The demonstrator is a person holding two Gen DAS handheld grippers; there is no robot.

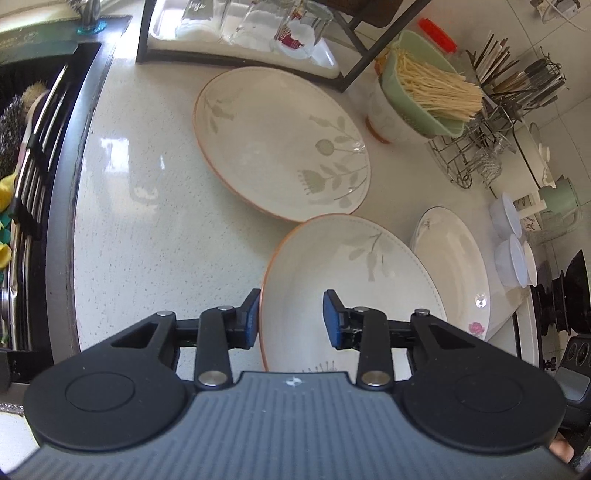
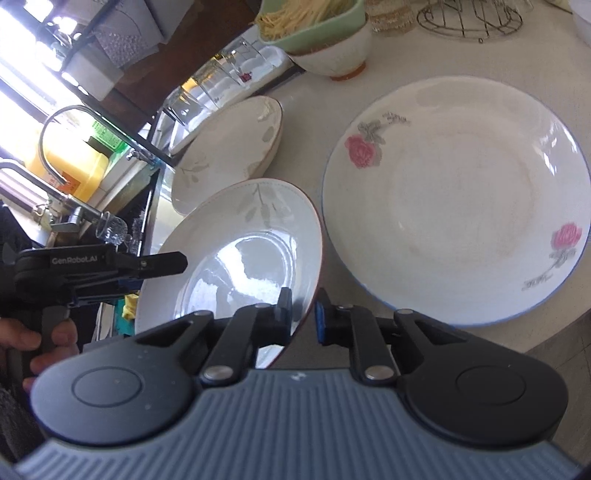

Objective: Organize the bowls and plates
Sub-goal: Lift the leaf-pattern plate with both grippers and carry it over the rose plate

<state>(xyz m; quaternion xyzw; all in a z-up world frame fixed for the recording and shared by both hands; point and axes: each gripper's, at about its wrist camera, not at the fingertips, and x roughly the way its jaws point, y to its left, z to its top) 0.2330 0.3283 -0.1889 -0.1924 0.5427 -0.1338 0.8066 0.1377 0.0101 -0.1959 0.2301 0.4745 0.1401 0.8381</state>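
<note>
Speckled pale countertop (image 1: pixel 140 206) runs beside a dark sink (image 1: pixel 33 192) at the far left, where a scrubbing brush sits behind a metal rack. "GenRobot.AI" is legible in white on the left gripper (image 2: pixel 159 264) as seen from the right wrist view, its handle held in a person's hand (image 2: pixel 40 343). From its own camera, the left gripper (image 1: pixel 290 319) stands partly open, straddling the orange-edged rim of a tilted leaf-patterned bowl (image 1: pixel 351 280); whether its blue pads press the rim cannot be told. Behind that bowl a larger leaf-patterned plate (image 1: pixel 280 144) lies flat, near a tray of upturned glasses (image 1: pixel 258 22). The right gripper (image 2: pixel 303 314) is pinched nearly closed on the same bowl's (image 2: pixel 236 243) opposite rim, one finger inside, one outside. Just right of the bowl lies a white plate with pink roses (image 2: pixel 454 206), flat on the counter. Farther back, a green container of noodles (image 1: pixel 424 85) rests in a cup beside a wire utensil rack (image 1: pixel 491 122).
</note>
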